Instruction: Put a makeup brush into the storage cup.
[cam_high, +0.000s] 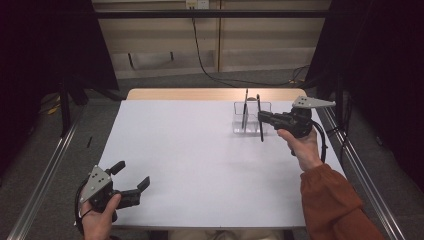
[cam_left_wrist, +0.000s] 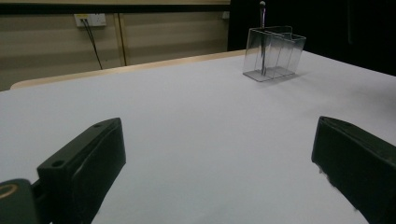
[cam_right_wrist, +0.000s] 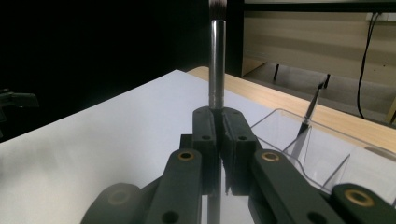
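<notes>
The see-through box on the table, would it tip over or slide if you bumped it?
Probably. The clear organizer looks thin-walled and light, so a nudge could slide it on the smooth white table. The tall brush leaning inside may make it top-heavy. It looks stiff, maybe crackable.

Makeup brush (cam_right_wrist: 216, 60) upright, silver ferrule, dark bristles up, above clear organizer (cam_high: 239, 120) at table's far right.

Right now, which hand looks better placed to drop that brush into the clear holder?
The right. Its gripper is clamped on the brush, upright beside the clear holder. The left gripper hangs open at the table's near corner.
</notes>
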